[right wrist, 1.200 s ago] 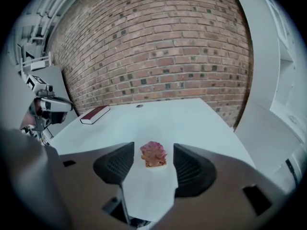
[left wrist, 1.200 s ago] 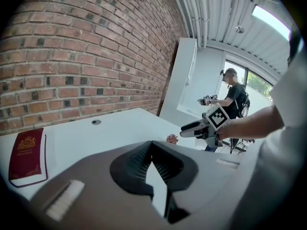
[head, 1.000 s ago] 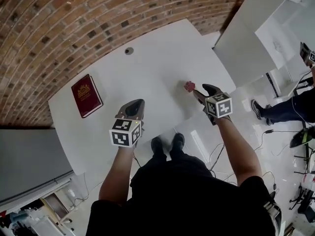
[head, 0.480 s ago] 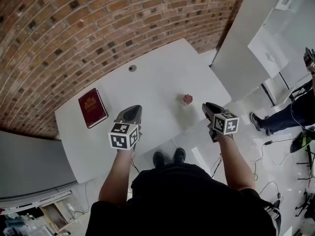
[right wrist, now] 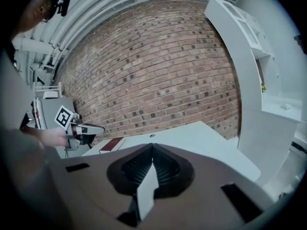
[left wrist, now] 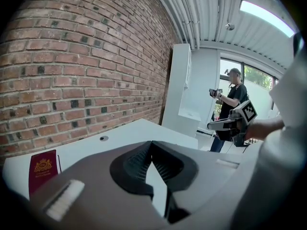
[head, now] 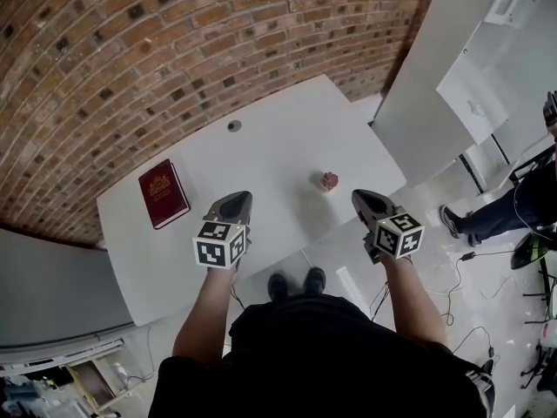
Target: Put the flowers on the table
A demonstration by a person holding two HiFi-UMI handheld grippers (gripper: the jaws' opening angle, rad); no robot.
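A: Checking the flowers (head: 328, 181): sitting on the white table (head: 278, 138), near the corner closest to the right gripper (head: 359, 197); touching neither gripper; looking placed already.

B: Agreeing; noting that gripper pinched fully together with nothing between its jaws, hovering just beside the flowers; left gripper (head: 237, 200) likewise closed and empty, over the table's near side, well apart from the red book (head: 164, 193).

A: Advising a clean retreat, probably; keeping those closed tips high and clear of the petals; avoiding any nudge toward the edge.
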